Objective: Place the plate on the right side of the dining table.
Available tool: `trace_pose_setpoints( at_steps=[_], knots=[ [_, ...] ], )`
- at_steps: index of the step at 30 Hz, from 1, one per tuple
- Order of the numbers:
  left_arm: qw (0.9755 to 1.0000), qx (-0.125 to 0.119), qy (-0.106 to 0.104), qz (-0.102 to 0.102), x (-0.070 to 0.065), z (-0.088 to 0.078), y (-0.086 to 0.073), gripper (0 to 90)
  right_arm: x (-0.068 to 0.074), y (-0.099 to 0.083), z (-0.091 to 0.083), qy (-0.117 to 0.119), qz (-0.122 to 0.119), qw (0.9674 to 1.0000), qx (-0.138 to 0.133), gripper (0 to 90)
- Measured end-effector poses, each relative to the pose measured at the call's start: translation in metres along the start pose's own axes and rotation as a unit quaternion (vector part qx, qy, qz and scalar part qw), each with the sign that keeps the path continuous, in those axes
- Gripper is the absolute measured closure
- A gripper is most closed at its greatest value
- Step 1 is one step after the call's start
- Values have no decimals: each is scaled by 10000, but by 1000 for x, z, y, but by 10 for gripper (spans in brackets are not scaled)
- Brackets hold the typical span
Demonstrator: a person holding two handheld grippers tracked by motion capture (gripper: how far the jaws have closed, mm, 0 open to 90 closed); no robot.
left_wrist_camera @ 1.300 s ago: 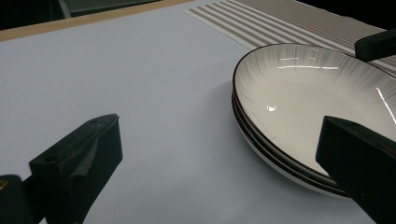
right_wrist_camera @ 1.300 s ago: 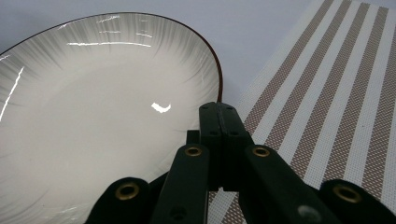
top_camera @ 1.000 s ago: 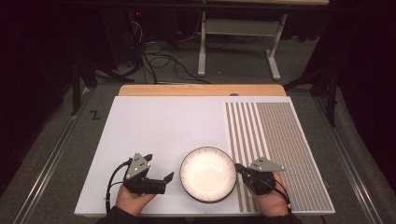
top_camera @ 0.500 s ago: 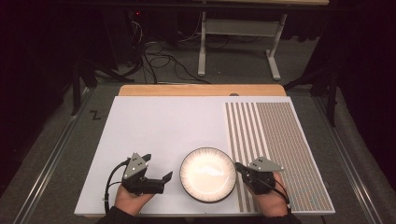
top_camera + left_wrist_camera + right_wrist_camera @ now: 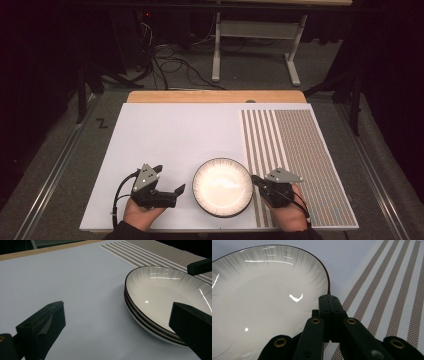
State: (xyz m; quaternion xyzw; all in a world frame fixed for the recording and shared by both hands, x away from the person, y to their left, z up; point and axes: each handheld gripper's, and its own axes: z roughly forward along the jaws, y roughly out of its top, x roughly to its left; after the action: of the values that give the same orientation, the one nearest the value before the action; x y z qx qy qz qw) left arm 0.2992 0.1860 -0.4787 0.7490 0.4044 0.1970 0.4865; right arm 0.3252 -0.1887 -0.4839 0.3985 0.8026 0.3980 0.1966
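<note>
Two grippers flanked the stacked plates (image 5: pixel 222 186). The left gripper (image 5: pixel 177 192) stood spread; the right gripper (image 5: pixel 256 181) was pressed together at the rim.

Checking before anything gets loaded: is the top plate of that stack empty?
Empty. The top plate shows only bare white glaze and light glints in the right gripper view, with no food or object on it.

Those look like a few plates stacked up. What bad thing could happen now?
The stacked plates might slide apart if the shut right gripper, at their rim, pushes only the top one. The open left gripper has one jaw beside the stack, so it might knock the plates or catch several rims together.
</note>
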Motion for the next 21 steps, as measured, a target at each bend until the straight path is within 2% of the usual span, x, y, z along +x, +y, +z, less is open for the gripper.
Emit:
trace_pose_setpoints(
  at_steps=[12, 21],
  knots=[
    [10000, 29, -30, 13, -1, 1, 0, 16, 2, 0, 1, 29, -33, 10000, 22, 900],
    [9997, 5, -233, -123, -3, 2, 0, 22, 4, 0, 2, 32, -87, 10000, 30, 900]
  ],
)
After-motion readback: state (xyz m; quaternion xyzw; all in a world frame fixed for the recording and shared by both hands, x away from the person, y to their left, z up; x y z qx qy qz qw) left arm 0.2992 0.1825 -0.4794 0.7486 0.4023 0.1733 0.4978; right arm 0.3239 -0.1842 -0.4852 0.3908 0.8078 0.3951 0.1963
